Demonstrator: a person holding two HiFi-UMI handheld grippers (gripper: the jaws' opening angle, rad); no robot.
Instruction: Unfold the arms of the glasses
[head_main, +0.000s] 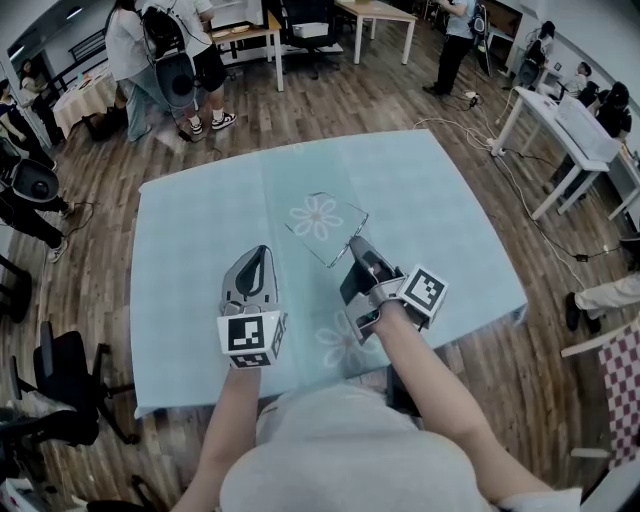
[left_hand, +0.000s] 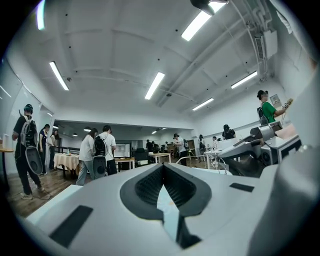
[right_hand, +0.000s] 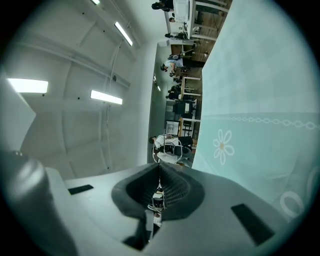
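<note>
My right fingers (head_main: 362, 258) pinch the glasses (head_main: 322, 226) above the worktop (head_main: 200, 250), steadying them for unfolding. My left fingers (head_main: 250, 282) are closed and empty.

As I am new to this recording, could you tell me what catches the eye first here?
The clear-framed glasses stand out first, held over the pale blue tablecloth in the right gripper, whose jaws are closed on them. The left gripper is beside it, shut and empty, and people stand farther back.
</note>
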